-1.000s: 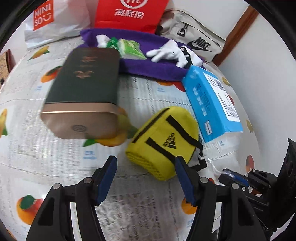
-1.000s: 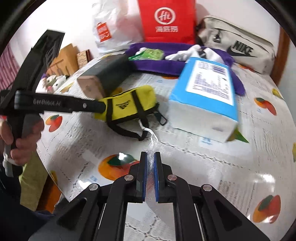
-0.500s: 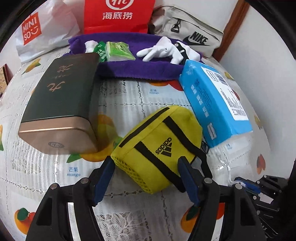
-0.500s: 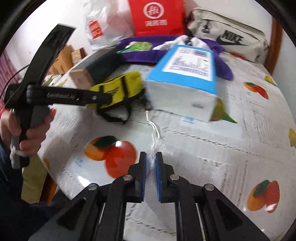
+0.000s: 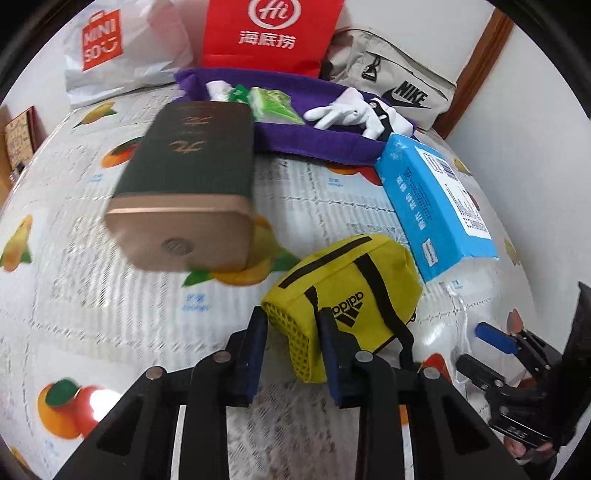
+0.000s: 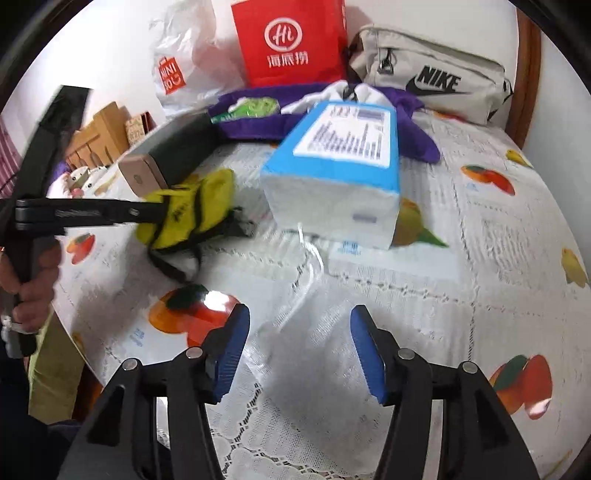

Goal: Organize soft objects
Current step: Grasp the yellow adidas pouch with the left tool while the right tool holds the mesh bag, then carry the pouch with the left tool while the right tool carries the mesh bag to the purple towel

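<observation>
We see a table (image 5: 332, 192) under a fruit-print cloth, and along its far edge, from the left, stand a white shopping bag (image 5: 122, 51), a red paper bag (image 5: 269, 33) and a grey sports bag (image 5: 399, 88). Just in front of them lies a purple cloth (image 5: 314, 140) carrying a green packet (image 5: 273, 103) and a white glove (image 5: 347, 112). Toward the left of the table's middle, a dark green box (image 5: 192, 166) with a gold end lies lengthwise, its far end touching the purple cloth. Right of it, near the table's near edge, sits the yellow pouch (image 5: 347, 295), and our left gripper (image 5: 291, 347) has its blue pads pressed on the pouch's mesh end, clamping it. From the right wrist camera that same pouch (image 6: 195, 210) looks bunched at the gripper's tip, with its black strap trailing on the cloth. Farther right lies the blue tissue pack (image 5: 436, 206), its far corner touching the purple cloth and its near end just beside the pouch. Our right gripper (image 6: 299, 347) hovers over the near right part of the table with its jaws spread wide and nothing between them, the tissue pack (image 6: 340, 162) ahead of it.
</observation>
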Available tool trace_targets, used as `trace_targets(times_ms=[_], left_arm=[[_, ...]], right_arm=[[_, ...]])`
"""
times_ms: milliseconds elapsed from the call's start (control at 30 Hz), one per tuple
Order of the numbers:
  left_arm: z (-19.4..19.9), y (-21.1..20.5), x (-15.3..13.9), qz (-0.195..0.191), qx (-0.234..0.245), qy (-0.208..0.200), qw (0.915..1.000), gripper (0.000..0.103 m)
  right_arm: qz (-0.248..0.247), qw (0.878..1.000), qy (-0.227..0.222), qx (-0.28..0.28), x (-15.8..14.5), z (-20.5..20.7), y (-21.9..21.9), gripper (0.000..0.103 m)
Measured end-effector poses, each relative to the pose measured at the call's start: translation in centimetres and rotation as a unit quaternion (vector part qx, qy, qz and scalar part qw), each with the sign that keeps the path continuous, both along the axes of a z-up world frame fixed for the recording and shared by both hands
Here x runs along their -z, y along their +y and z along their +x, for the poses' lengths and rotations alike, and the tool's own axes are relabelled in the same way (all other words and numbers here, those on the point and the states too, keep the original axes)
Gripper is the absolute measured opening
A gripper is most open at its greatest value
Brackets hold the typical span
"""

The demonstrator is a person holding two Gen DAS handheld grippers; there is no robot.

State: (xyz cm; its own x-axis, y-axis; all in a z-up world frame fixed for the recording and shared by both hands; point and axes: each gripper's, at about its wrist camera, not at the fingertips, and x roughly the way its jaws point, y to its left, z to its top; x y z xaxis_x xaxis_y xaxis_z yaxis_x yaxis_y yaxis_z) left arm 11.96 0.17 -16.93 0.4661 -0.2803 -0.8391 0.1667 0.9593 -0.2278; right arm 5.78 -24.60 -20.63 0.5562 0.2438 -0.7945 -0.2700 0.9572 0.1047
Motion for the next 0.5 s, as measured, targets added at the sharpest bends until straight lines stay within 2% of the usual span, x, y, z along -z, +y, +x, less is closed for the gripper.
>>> trace_targets(times_ms=[100,167,233,267,300,400,500], left_arm=[[-1.1,0.8,-0.5,0.003,-0.003,-0.005,1.0000,0.025],[-1.6,1.4,-0.7,0.002,-0.009,-0.007,0.9999,0.025],[-1.9,1.9,-0.8,0.002,-0.012,-0.009,0.9999,0.025],[-2.0,2.0,-0.8,0.003,-0.012,-0.010,0.9999,0.025],[-2.2,2.2,-0.9,0.003,-0.012,-0.011,0.9999,0.025],[-2.7,2.6,-1.2,-0.007,-0.010,-0.014,0.9998,0.024],[-3.0,2.7,-1.9,-0.017,-0.006,-0.022,0.9996,0.023]], right_arm=[[-0.034,0.999,-0.018,-0.004,0.4,-0.6,0.8,0.057],[-0.047,0.999,-0.025,-0.001,0.6,-0.8,1.2,0.053],[-0.042,0.999,-0.026,0.002,0.4,-0.8,1.0,0.034],[-0.041,0.999,-0.025,0.007,0.4,-0.7,0.8,0.013],[-0.036,0.999,-0.020,0.012,0.3,-0.6,0.5,0.010],[-0.017,1.000,-0.008,0.017,0.1,-0.4,-0.2,0.005],[-0.012,1.000,-0.018,0.019,-0.8,-0.8,-0.2,0.005]])
